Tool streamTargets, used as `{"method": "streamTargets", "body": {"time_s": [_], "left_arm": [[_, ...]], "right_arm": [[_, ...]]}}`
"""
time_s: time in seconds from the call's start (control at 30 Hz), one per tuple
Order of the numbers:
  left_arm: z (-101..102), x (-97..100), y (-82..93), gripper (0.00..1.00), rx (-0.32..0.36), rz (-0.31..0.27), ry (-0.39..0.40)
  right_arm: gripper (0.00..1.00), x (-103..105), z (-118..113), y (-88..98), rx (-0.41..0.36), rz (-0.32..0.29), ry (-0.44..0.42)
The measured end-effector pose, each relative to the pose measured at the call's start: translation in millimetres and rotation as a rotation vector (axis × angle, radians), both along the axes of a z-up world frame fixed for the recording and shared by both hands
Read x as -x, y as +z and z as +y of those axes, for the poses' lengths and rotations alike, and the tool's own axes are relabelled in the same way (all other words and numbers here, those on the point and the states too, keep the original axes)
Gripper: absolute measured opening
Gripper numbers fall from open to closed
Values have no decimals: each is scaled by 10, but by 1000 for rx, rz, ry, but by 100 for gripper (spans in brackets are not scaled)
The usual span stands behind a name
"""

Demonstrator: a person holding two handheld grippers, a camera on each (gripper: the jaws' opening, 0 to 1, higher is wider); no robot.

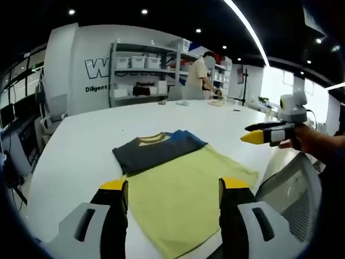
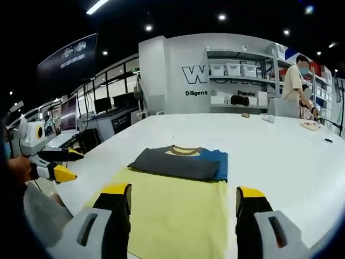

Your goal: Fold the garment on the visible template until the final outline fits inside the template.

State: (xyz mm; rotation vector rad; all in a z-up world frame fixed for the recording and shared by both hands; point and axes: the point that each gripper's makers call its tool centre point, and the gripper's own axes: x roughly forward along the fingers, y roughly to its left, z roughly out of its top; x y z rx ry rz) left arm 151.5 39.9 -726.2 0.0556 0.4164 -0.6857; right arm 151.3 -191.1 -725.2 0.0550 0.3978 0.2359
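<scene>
I'm looking at a folded grey-and-blue T-shirt with a mustard collar [image 2: 180, 161], lying compact on the far end of the pale yellow rectangular template sheet [image 2: 175, 216], on the white table [image 2: 280, 156]. I judge the folding about finished: its outline appears to sit inside the sheet's width, though its far edge runs right along the sheet's edge (hard to tell whether it overhangs). Perhaps a nudge toward me is all that's left. My left gripper [image 1: 173, 186] hovers above the sheet's near end, jaws spread, holding nothing, the shirt ahead of it. My right gripper [image 2: 183, 191] does likewise, jaws parted and empty, shirt just beyond.
</scene>
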Motion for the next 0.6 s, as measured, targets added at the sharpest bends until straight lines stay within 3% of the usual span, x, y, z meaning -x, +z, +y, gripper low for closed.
{"method": "streamTargets", "body": {"time_s": [0.23, 0.37, 0.43, 0.6], "left_arm": [[-15, 67, -23, 65, -7, 16, -13], [49, 152, -150, 64, -63, 94, -19], [52, 149, -156, 64, -58, 99, -19], [95, 205, -299, 64, -70, 181, -21]], "right_arm": [[80, 84, -78, -115, 9, 43, -11], [79, 182, -110, -254, 17, 121, -5], [78, 186, -116, -277, 17, 125, -2], [78, 295, -145, -493, 24, 225, 8]]}}
